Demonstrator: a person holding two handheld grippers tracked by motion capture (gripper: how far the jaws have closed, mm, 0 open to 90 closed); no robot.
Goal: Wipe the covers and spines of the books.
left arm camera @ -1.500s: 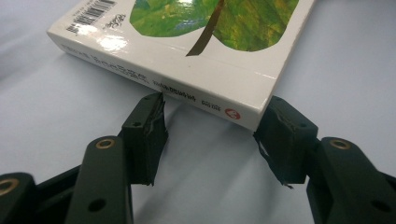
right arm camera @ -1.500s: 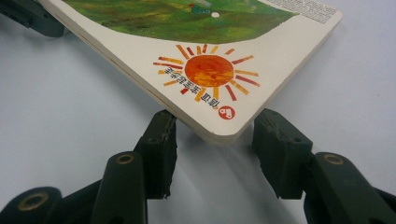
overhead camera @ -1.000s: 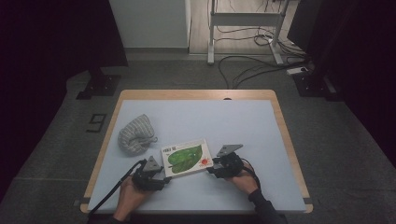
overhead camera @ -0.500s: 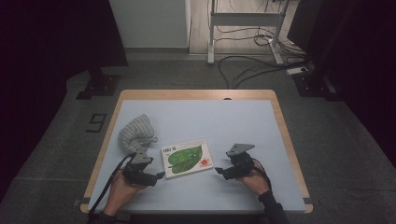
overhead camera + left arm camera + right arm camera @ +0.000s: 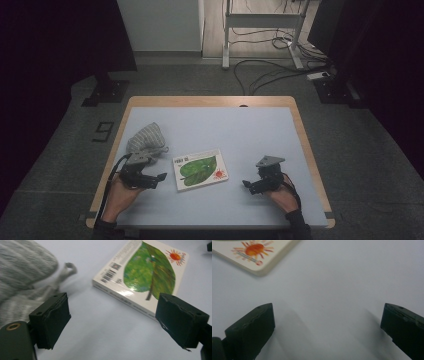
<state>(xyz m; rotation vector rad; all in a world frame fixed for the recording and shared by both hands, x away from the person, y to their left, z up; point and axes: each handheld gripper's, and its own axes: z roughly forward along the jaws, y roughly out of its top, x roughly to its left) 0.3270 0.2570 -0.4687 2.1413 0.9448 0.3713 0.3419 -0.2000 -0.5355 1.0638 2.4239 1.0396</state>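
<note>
book [image 5: 147, 272]: glossy laminated board cover, smooth, catching light on the green leaf; page block at the edge looks matt off-white paper or card.
cloth [image 5: 22, 267]: soft knitted fabric in fine grey and white stripes, matt, ribbed.
table top [image 5: 240, 135]: smooth matt sheet, pale blue-grey, with soft shadows.
table rim [image 5: 210, 101]: light wood, satin.
left gripper [image 5: 112, 322]: 2 black jaws, matt, faced with rough pads frayed at the edges; a brass-coloured metal rivet at the base.
right gripper [image 5: 327, 327]: 2 black jaws, matt, plastic-looking, with uneven pad edges.
floor [image 5: 380, 150]: dull grey carpet-like surface.
</note>
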